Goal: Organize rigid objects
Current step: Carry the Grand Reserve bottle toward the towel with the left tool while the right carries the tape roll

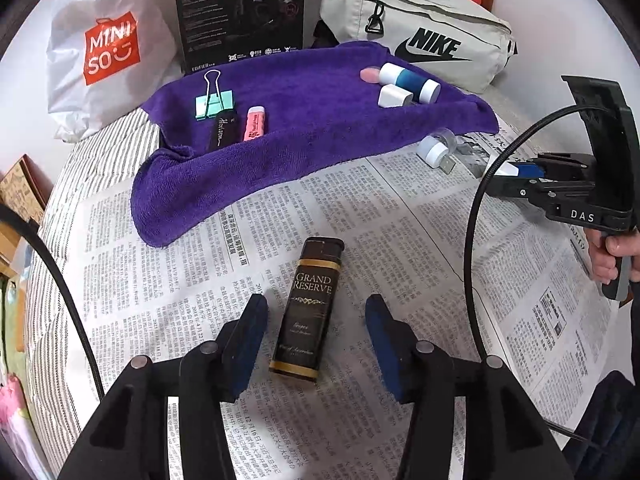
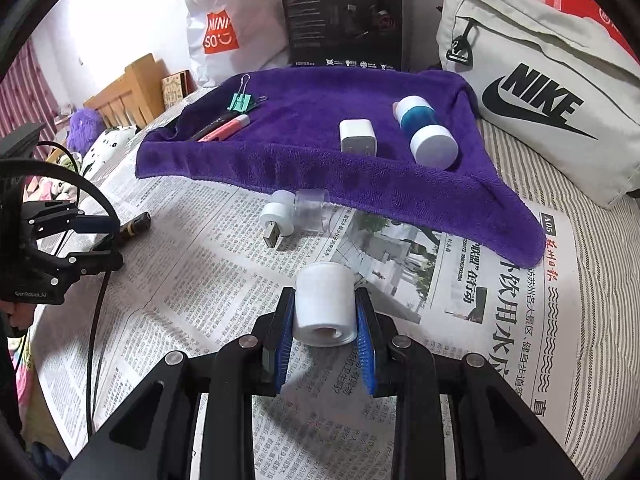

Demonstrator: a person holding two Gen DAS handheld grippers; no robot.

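Observation:
A dark "Grand Reserve" bottle (image 1: pixel 310 304) lies on the newspaper (image 1: pixel 360 220) between the fingers of my left gripper (image 1: pixel 316 302), which stands open with its pads clear of the bottle. My right gripper (image 2: pixel 324 294) is shut on a white cylinder (image 2: pixel 324 308) held just above the newspaper (image 2: pixel 200 280). A purple towel (image 2: pixel 320 160) carries a green binder clip (image 2: pixel 240 102), a black pen (image 1: pixel 222 130), a pink marker (image 2: pixel 224 130), a white charger (image 2: pixel 357 136) and a blue-and-white tube (image 2: pixel 424 132). A white USB plug with a clear cap (image 2: pixel 280 218) lies by the towel's edge.
Behind the towel stand a white Miniso bag (image 1: pixel 104 48), a black Edifier box (image 1: pixel 240 12) and a grey Nike bag (image 2: pixel 540 92). A striped sheet (image 2: pixel 600 240) lies under the newspaper. A person's hand (image 1: pixel 612 256) holds the right gripper's handle; cables trail from both grippers.

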